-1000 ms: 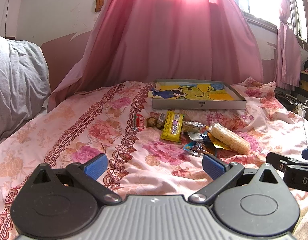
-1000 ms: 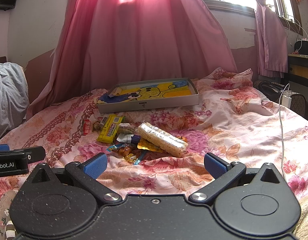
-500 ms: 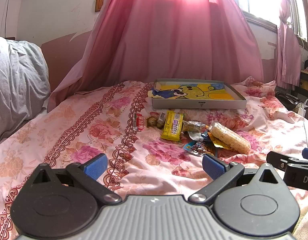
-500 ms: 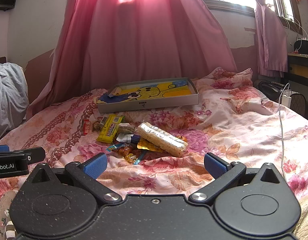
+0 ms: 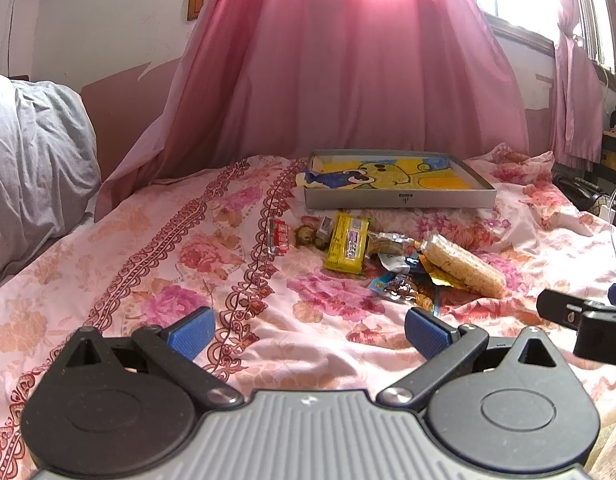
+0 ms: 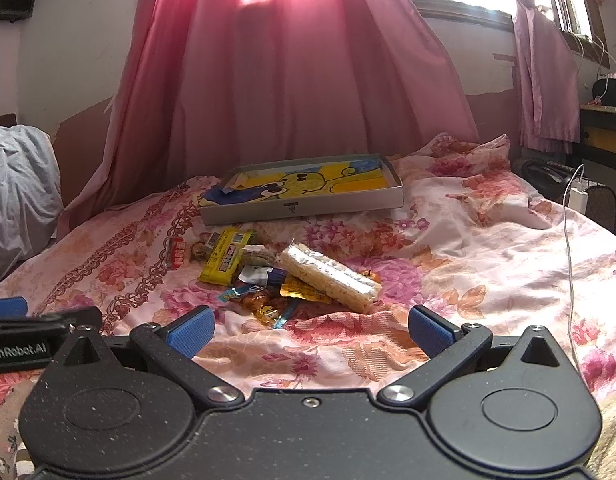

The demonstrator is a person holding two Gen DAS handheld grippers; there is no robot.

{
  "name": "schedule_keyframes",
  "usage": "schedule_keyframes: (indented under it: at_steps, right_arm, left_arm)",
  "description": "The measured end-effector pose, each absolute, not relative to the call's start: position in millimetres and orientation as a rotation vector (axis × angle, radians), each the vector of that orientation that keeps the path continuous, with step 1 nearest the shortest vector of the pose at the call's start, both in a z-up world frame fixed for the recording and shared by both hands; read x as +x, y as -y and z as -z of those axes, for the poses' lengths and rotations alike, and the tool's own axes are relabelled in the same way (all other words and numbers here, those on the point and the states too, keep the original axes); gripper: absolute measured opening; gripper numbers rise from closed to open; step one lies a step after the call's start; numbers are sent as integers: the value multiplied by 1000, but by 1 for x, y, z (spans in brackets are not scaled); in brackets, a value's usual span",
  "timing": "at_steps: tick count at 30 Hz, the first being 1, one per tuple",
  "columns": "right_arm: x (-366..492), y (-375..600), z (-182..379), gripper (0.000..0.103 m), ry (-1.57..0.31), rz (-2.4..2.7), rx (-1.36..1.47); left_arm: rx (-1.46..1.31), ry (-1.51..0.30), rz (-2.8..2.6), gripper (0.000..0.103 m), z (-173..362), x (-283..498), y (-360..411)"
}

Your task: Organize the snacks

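Holding both grippers low over the floral bedspread [image 5: 156,240], I see nothing changed in the last second: left gripper [image 5: 306,330] and right gripper [image 6: 309,330] gape empty, the snack pile [image 6: 284,276] untouched before the tray [image 6: 304,208].

- Open bedsheet [image 5: 156,248] is seen left of the snack pile [image 5: 387,256]; nothing stands there.
- The far side of the pile is closed off by the tray [image 5: 399,199], set just behind it.
- Bare sheet is seen right of the pile, crossed further right by a white cable [image 6: 569,264].
- The left edge is blocked by a grey pillow [image 5: 32,160].
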State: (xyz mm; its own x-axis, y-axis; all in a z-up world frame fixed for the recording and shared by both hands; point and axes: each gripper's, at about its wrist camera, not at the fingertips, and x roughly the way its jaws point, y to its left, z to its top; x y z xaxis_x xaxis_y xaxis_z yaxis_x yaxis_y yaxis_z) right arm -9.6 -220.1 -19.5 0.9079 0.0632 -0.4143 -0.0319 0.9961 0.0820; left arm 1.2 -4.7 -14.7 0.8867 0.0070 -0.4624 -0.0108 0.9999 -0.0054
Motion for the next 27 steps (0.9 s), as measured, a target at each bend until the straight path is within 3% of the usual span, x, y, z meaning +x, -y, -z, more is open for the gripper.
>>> schedule_keyframes:
  at_steps: [15, 27]
  right_arm:
    - [3, 227, 22, 102, -492, -79, 168]
    - [61, 260, 28, 102, -598, -87, 290]
  left_arm:
    - [-18, -594, -41, 103, 30, 22, 1]
    - [-44, -634, -29, 103, 29, 81, 14]
